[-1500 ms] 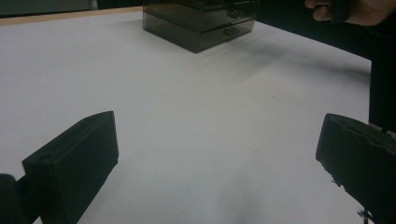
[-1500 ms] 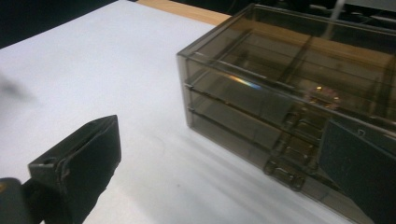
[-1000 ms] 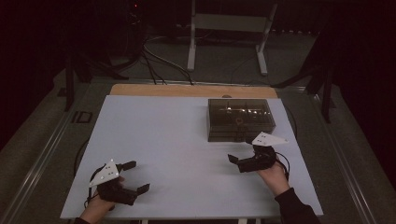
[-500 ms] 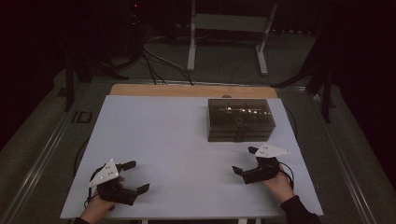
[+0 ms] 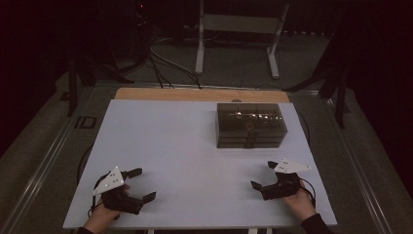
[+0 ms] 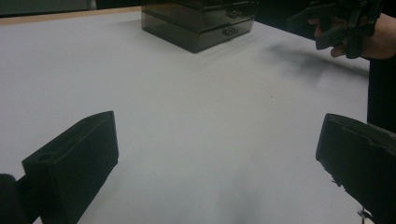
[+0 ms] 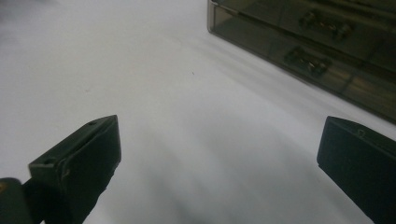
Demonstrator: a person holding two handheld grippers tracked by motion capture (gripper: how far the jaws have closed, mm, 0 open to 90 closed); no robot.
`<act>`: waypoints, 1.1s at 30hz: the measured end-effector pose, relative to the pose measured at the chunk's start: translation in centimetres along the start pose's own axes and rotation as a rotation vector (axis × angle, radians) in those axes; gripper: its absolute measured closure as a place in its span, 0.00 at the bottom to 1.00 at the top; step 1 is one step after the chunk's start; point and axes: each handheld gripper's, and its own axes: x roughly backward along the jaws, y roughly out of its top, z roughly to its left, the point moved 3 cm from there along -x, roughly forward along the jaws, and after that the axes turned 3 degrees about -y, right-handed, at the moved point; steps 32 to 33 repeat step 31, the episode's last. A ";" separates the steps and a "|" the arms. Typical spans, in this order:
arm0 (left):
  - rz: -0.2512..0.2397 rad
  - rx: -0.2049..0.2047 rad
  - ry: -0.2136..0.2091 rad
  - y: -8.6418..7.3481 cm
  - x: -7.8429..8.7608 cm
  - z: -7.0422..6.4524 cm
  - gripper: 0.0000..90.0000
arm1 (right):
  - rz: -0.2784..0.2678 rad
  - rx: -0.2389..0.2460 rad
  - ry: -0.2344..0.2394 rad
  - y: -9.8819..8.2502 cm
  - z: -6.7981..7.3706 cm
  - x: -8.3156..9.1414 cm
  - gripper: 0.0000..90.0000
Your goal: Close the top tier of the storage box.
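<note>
Floor marking: the letters "ID" [image 5: 85, 122] in pale strokes, on the dark floor just left of the counter [image 5: 160, 146], toward its far-left corner.
Other readable text: none.

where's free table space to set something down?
Bare: the whole left half of the table, and the strip between the left gripper and right gripper. Crowded only far right, at the smoked drawer box.

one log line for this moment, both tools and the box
left tool: open, empty, near-left of table | right tool: open, empty, near-right | drawer box: shut, far-right, untouched
</note>
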 end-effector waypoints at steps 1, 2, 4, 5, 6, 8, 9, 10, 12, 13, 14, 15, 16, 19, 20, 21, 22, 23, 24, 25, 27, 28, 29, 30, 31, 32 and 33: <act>-0.001 0.002 0.000 0.0 0.0 0.0 0.00 | 0.004 -0.012 -0.015 -0.5 -0.3 0.5 0.00; -0.001 0.003 0.000 0.0 0.0 0.0 0.00 | 0.002 -0.015 -0.019 -0.5 -0.4 0.7 0.00; 0.000 0.002 -0.002 0.0 0.0 0.0 0.00 | -0.008 -0.036 -0.030 -0.9 -0.7 1.1 0.00; 0.000 0.002 -0.002 0.0 0.0 0.0 0.00 | -0.008 -0.036 -0.030 -0.9 -0.7 1.1 0.00; 0.000 0.002 -0.002 0.0 0.0 0.0 0.00 | -0.005 -0.041 -0.034 -1.2 -0.8 1.1 0.00; 0.000 0.000 -0.004 0.0 0.0 0.0 0.00 | 0.011 -0.056 -0.037 -1.5 -1.1 0.8 0.00; 0.000 -0.002 -0.004 0.0 0.0 0.0 0.00 | 0.011 -0.056 -0.037 -1.5 -1.1 0.8 0.00; 0.000 -0.003 -0.004 0.0 0.0 0.0 0.00 | 0.019 -0.045 -0.040 -1.5 -1.1 0.6 0.00; 0.000 -0.003 -0.004 0.0 0.0 0.0 0.00 | 0.015 -0.040 -0.037 -1.4 -1.0 0.5 0.00; 0.000 -0.003 -0.005 0.0 0.0 0.0 0.00 | 0.015 -0.024 -0.036 -1.3 -0.8 0.3 0.00; 0.000 -0.003 -0.005 0.0 0.0 0.0 0.00 | 0.015 -0.024 -0.036 -1.3 -0.8 0.3 0.00; 0.003 -0.003 -0.005 0.0 0.0 0.0 0.00 | 0.008 -0.006 -0.035 -1.3 -0.7 0.3 0.00; 0.003 -0.003 -0.005 0.0 0.0 0.0 0.00 | 0.009 0.000 -0.039 -1.3 -0.7 0.3 0.00; 0.002 -0.005 -0.003 0.0 0.0 0.0 0.00 | 0.007 -0.009 -0.042 -1.3 -0.8 0.4 0.00; 0.002 -0.005 -0.003 0.0 0.0 0.0 0.00 | 0.008 -0.012 -0.043 -1.4 -0.9 0.4 0.00; 0.002 -0.002 -0.003 0.0 0.0 0.0 0.00 | 0.007 -0.016 -0.042 -1.4 -0.9 0.4 0.00; 0.002 -0.002 -0.004 0.0 0.0 0.0 0.00 | 0.010 -0.019 -0.042 -1.4 -0.9 0.3 0.00; 0.002 -0.002 -0.004 0.0 0.0 0.0 0.00 | 0.010 -0.019 -0.042 -1.4 -0.9 0.3 0.00; 0.002 -0.006 -0.003 0.0 0.0 0.0 0.00 | 0.016 -0.015 -0.044 -1.5 -0.9 0.3 0.00; 0.002 -0.006 -0.003 0.0 0.0 0.0 0.00 | 0.016 -0.015 -0.044 -1.5 -0.9 0.3 0.00; 0.001 -0.006 -0.003 0.0 0.0 0.0 0.00 | 0.015 -0.015 -0.042 -1.5 -0.9 0.3 0.00; 0.001 -0.006 -0.003 0.0 0.0 0.0 0.00 | 0.013 -0.013 -0.045 -1.4 -0.9 0.3 0.00; 0.001 -0.006 -0.003 0.0 0.0 0.0 0.00 | 0.013 -0.013 -0.045 -1.4 -0.9 0.3 0.00; 0.001 -0.005 -0.004 0.0 0.0 0.0 0.00 | 0.012 -0.016 -0.046 -1.4 -0.9 0.3 0.00; 0.001 -0.006 -0.004 0.0 0.0 0.0 0.00 | 0.013 -0.015 -0.048 -1.5 -1.0 0.4 0.00; 0.001 -0.006 -0.004 0.0 0.0 0.0 0.00 | 0.013 -0.015 -0.048 -1.5 -1.0 0.4 0.00; 0.001 -0.006 -0.004 0.0 0.0 0.0 0.00 | 0.013 -0.015 -0.048 -1.5 -1.0 0.4 0.00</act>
